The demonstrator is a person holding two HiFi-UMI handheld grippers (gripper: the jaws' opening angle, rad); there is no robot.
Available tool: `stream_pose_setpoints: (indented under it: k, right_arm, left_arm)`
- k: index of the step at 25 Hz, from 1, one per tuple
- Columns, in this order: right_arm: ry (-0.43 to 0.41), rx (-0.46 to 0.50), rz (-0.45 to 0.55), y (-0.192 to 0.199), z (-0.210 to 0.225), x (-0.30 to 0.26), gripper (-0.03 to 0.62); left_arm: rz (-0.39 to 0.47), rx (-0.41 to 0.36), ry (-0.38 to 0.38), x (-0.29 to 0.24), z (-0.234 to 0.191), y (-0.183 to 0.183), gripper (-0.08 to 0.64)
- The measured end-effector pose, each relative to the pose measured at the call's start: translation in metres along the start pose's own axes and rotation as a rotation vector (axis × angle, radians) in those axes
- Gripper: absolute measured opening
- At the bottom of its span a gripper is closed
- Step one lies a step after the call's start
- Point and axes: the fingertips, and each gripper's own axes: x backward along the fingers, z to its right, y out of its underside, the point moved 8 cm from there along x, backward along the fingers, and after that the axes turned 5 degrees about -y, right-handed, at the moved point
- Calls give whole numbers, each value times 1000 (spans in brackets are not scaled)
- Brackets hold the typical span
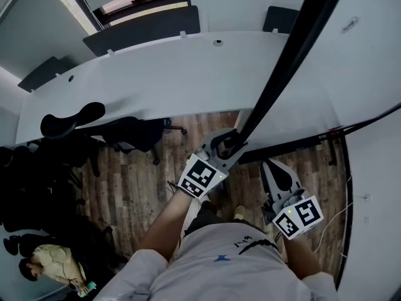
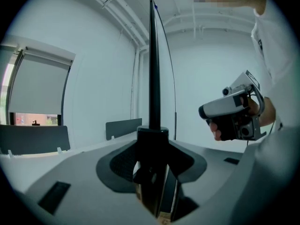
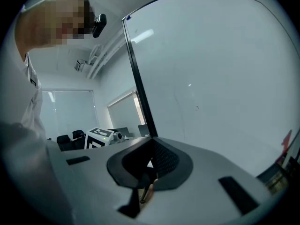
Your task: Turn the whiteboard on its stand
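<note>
Two grippers: both at the whiteboard (image 3: pixel 211 78).
Left gripper (image 1: pixel 229 146): jaws pinching the whiteboard's black edge.
Right gripper (image 1: pixel 268 165): jaws pressed together, empty, just beside the whiteboard's face; contact unclear.
Stand (image 1: pixel 294 146): only a black bar below the whiteboard shows.

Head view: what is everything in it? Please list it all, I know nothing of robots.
whiteboard: one, white with black frame, centre to right
desk: one, white, curved, across the top
partition panels: three, dark grey, along the desk's far edge
office chairs: several, black, left
floor: brown wood, middle
seated person: one, pale yellow top, bottom left
left claw: one, grey, closed on the whiteboard's frame
right claw: one, grey, closed, empty, beside it
wearer's shirt: one, white, bottom
</note>
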Motion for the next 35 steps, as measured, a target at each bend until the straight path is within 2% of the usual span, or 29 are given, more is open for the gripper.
stream_pose_setpoints:
  k: [9, 20, 25, 35]
  right_arm:
    - [-76, 22, 14, 4, 13, 68, 11]
    - [-131, 19, 1, 17, 0, 117, 11]
    - [-89, 20, 15, 20, -19, 127, 11]
    - [94, 9, 11, 44, -57, 153, 11]
  left_arm:
    - [-21, 25, -80, 1, 54, 8, 190]
    - [-24, 29, -107, 5, 107, 9, 190]
    - [-19, 34, -94, 12, 118, 11, 190]
    - [24, 39, -81, 14, 134, 10, 190]
